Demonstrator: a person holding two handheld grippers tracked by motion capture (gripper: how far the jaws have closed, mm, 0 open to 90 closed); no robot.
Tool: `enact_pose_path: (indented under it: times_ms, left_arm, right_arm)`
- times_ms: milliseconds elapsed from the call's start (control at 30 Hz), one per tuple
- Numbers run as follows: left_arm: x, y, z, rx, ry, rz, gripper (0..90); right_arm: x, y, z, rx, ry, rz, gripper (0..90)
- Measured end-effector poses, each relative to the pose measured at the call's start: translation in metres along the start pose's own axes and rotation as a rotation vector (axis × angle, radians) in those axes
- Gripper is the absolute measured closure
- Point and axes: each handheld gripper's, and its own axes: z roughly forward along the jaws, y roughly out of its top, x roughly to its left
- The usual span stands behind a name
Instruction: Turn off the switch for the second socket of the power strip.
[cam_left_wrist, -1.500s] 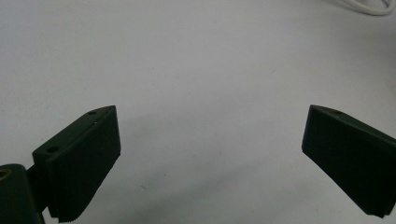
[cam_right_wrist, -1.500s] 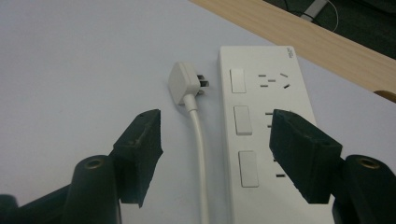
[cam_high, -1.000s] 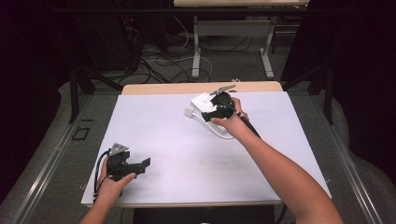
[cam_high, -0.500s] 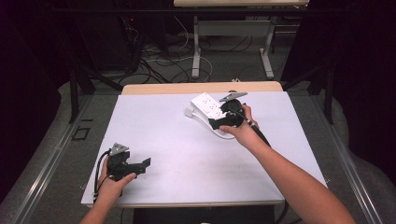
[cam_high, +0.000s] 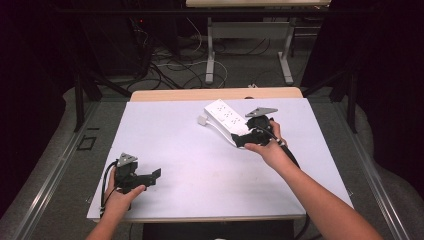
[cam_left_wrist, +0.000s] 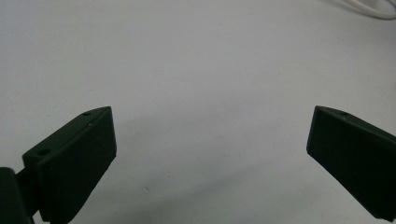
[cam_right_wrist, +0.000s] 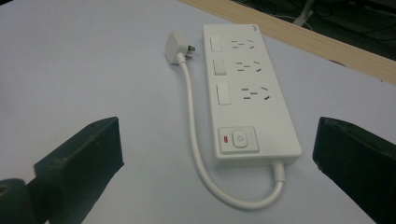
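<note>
1. Here, at seven o'clock on the white table (cam_high: 200, 165), the left gripper (cam_high: 156, 173) rests with its jaws spread wide over bare surface, holding nothing.
2. At one o'clock lies the white power strip (cam_right_wrist: 252, 93), its cord (cam_right_wrist: 196, 140) looping from the near end to the plug (cam_right_wrist: 176, 46) just beside the strip's far corner.
3. The right gripper (cam_high: 237, 140) hovers at the strip's near end, jaws wide apart and empty.
4. Likely risk: closing here could pinch the cord loop instead of the body, dragging the strip askew.
</note>
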Motion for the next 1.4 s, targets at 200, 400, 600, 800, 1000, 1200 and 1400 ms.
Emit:
enact_pose_path:
  times_ms: [200, 400, 600, 800, 1000, 1200, 1400]
  left_arm:
    - [0.0, 0.0, 0.0, 0.003, 0.006, 0.003, 0.4]
    - [0.0, 0.0, -0.001, 0.008, 0.006, 0.004, 0.3]
    - [-0.001, 0.0, -0.001, 0.012, 0.003, 0.005, 0.3]
    - [-0.001, 0.0, -0.001, 0.01, 0.004, 0.006, 0.4]
    - [-0.001, 0.0, 0.0, 0.003, 0.008, 0.005, 0.4]
    - [-0.002, 0.0, 0.0, 0.005, 0.007, 0.009, 0.4]
    - [-0.003, 0.0, 0.0, 0.003, 0.007, 0.011, 0.4]
  right_arm:
    - [-0.001, -0.012, -0.005, -0.002, 0.008, 0.01, 1.1]
    - [0.0, -0.025, -0.012, -0.017, 0.008, 0.015, 1.1]
    - [0.001, -0.041, -0.016, -0.024, 0.02, 0.043, 1.1]
    - [-0.002, -0.058, -0.02, -0.032, 0.019, 0.078, 1.1]
    - [-0.005, -0.073, -0.026, -0.037, -0.001, 0.09, 1.1]
    - [-0.01, -0.087, -0.034, -0.043, -0.015, 0.112, 1.2]
    - [-0.017, -0.1, -0.039, -0.046, -0.03, 0.13, 1.2]
